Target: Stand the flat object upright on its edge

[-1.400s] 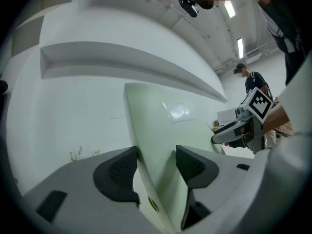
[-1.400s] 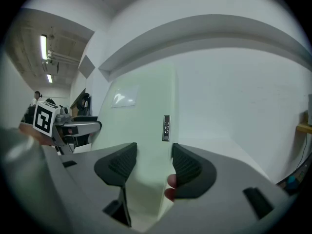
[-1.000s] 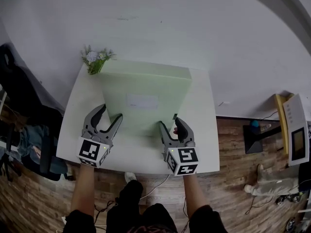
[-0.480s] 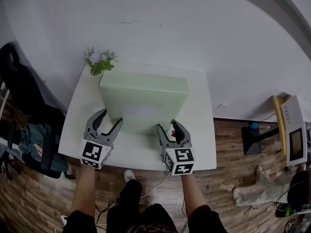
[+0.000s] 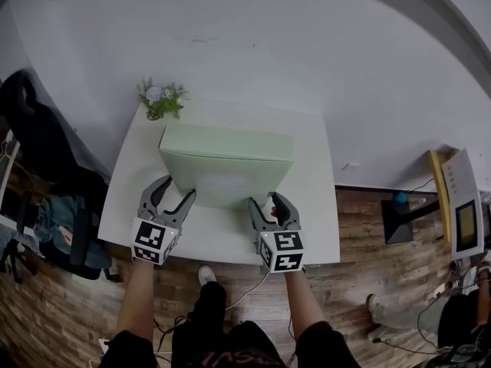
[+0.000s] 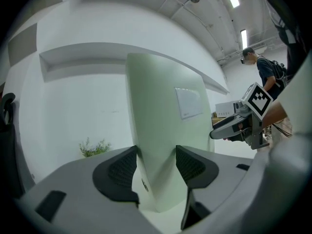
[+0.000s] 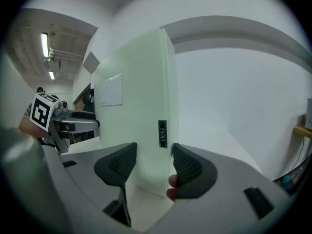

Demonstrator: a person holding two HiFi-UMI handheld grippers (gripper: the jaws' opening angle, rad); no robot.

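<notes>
On the white table, the pale green flat box tilts steeper than a second ago, nearly upright on its near edge, with the left gripper and right gripper apparently clamped across its lower corners.

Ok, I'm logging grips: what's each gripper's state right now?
Left gripper: jaws closed on the green box, at its near left corner.
Right gripper: jaws closed on the same green box, at its near right corner.

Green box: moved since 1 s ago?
Yes. The green box has tipped more upright: its far edge, right beside the plant before, now stands clear of it, nearer the person.
</notes>
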